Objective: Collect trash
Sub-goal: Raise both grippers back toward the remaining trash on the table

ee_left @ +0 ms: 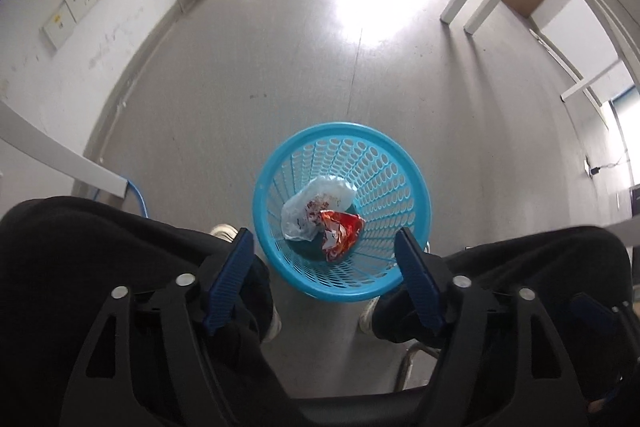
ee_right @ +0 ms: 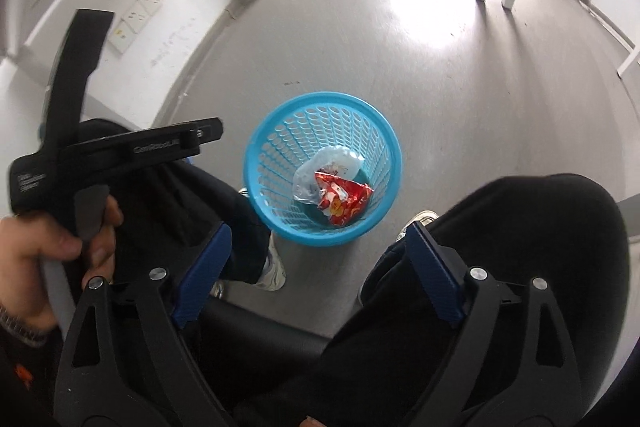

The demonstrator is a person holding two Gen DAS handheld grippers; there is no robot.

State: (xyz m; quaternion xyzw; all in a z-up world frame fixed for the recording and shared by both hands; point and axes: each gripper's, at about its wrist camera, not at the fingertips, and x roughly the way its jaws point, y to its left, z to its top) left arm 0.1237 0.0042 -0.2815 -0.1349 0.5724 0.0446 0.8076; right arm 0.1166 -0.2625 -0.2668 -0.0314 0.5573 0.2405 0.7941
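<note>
While both hang above the basket | left tool spread, empty | right tool spread, empty

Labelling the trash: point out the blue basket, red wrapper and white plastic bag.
blue basket (ee_left: 280,147): left wrist view, rim.
red wrapper (ee_left: 340,233): left wrist view, crumpled middle.
white plastic bag (ee_right: 340,161): right wrist view, upper part.

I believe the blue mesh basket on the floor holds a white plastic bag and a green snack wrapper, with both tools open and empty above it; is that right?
Nearly: the snack wrapper is red, not green, as the left wrist view shows. It lies beside the white plastic bag in the blue mesh basket, and the left tool and right tool are open and empty.
</note>
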